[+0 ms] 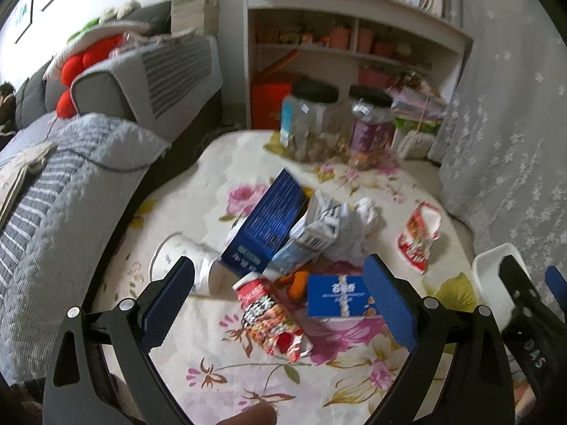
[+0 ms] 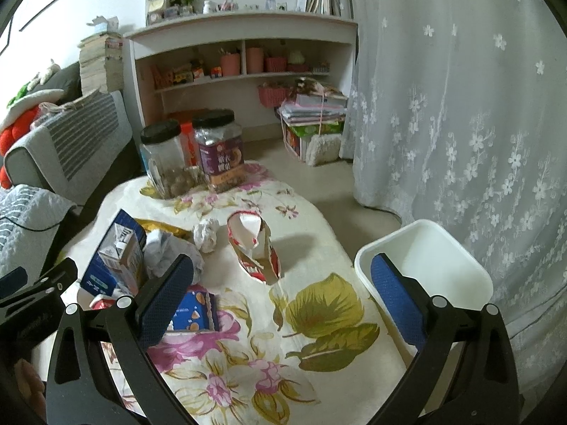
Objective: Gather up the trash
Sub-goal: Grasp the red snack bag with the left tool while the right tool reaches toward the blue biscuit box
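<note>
— How far along are you?

— Barely begun, I'd judge. The bin (image 2: 457, 248) looks bare inside, and all the trash I can see lies on the floral cloth (image 2: 319, 372) beside it. Both my grippers are spread wide and hold nothing: the left gripper (image 1: 280, 295) hangs over the pile, the right gripper (image 2: 283, 294) between the pile and the bin.

— What's left?

— Everything: a paper cup (image 1: 184, 258), a blue box (image 1: 265, 223), a carton (image 1: 308, 233), crumpled paper (image 1: 366, 212), a red wrapper (image 1: 273, 318), a flat blue pack (image 1: 336, 295), and a torn red packet (image 2: 255, 248) nearest the bin.

— Any labels?

— Chinese print on the red wrapper and on a jar (image 2: 219, 148) beyond the pile, too blurred to read. A barcode shows on the carton.
</note>
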A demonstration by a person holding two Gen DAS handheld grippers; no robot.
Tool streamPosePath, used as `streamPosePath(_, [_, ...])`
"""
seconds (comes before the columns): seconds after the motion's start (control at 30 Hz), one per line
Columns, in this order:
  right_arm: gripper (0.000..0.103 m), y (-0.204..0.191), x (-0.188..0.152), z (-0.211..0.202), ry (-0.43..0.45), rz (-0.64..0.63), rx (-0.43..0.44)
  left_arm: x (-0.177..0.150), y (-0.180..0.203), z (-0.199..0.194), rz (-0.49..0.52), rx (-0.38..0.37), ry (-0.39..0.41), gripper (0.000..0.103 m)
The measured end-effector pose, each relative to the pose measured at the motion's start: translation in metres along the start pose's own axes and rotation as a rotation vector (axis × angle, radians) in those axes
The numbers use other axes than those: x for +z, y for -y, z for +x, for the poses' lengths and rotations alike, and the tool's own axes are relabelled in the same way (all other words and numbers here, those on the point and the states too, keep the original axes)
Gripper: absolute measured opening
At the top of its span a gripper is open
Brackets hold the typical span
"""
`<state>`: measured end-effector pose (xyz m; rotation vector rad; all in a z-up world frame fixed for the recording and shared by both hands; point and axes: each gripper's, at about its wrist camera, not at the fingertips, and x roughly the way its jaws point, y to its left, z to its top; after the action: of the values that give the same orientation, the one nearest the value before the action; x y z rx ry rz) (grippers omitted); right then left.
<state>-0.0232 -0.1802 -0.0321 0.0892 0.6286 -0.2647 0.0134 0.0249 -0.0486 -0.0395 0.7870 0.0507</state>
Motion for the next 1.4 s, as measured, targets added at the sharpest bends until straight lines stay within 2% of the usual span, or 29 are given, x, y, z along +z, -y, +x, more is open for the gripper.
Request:
streamPosePath(0.1, [0.096,-0.003,-0.001,0.009,-0.053,-0.001,0.002,0.0,-0.009,0.012,-0.02,0.03,-0.064,0.093])
streamPosePath(0.17, [0.096,-0.004,-0.004,0.013,-0.084,-0.006,0.005,-0.004,-0.019,0.026,-0.038,0.051,-0.144,0.093])
streamPosePath(0.33, [0.096,-0.01,-0.008,0.023,-0.132,-0.022,0.008,-0.015,-0.039,0.053,-0.107,-0.003,-0.31,0.093])
streamPosePath(0.53, [0.096,-0.018,-0.009,0.032,-0.162,-0.039,0.008,-0.022,-0.028,0.067,-0.03,-0.045,-0.38,0.093])
streamPosePath(0.7, [0.096,-0.015,-0.007,0.039,-0.181,-0.024,-0.009,-0.029,-0.014,0.084,-0.02,-0.067,-0.428,0.093])
streamPosePath(0.83, [0.096,-0.011,-0.01,0.053,-0.231,-0.006,-0.01,-0.033,-0.005,0.097,-0.008,-0.06,-0.44,0.092])
streamPosePath(0.87, [0.096,-0.011,-0.011,0.056,-0.243,-0.007,-0.008,-0.035,-0.004,0.099,-0.004,-0.063,-0.452,0.09])
streamPosePath(0.9, [0.096,-0.011,-0.013,0.06,-0.26,-0.016,-0.006,-0.038,-0.003,0.101,0.001,-0.072,-0.477,0.081])
streamPosePath(0.93, [0.096,-0.013,-0.015,0.064,-0.27,-0.028,-0.004,-0.04,-0.002,0.104,0.005,-0.081,-0.498,0.065])
streamPosePath(0.97, [0.096,-0.016,-0.017,0.068,-0.283,-0.044,-0.002,-0.043,-0.003,0.106,0.009,-0.096,-0.528,0.06])
streamPosePath(1.03, [0.096,-0.023,-0.023,0.076,-0.314,-0.079,0.011,-0.043,-0.008,0.105,-0.005,-0.113,-0.531,0.054])
streamPosePath(1.27, [0.096,-0.052,-0.032,0.102,-0.394,-0.111,0.108,-0.033,-0.03,0.071,0.019,-0.131,-0.458,0.052])
streamPosePath(1.4, [0.096,-0.089,-0.039,0.113,-0.436,-0.312,0.252,-0.037,-0.045,0.055,0.047,-0.116,-0.454,0.052])
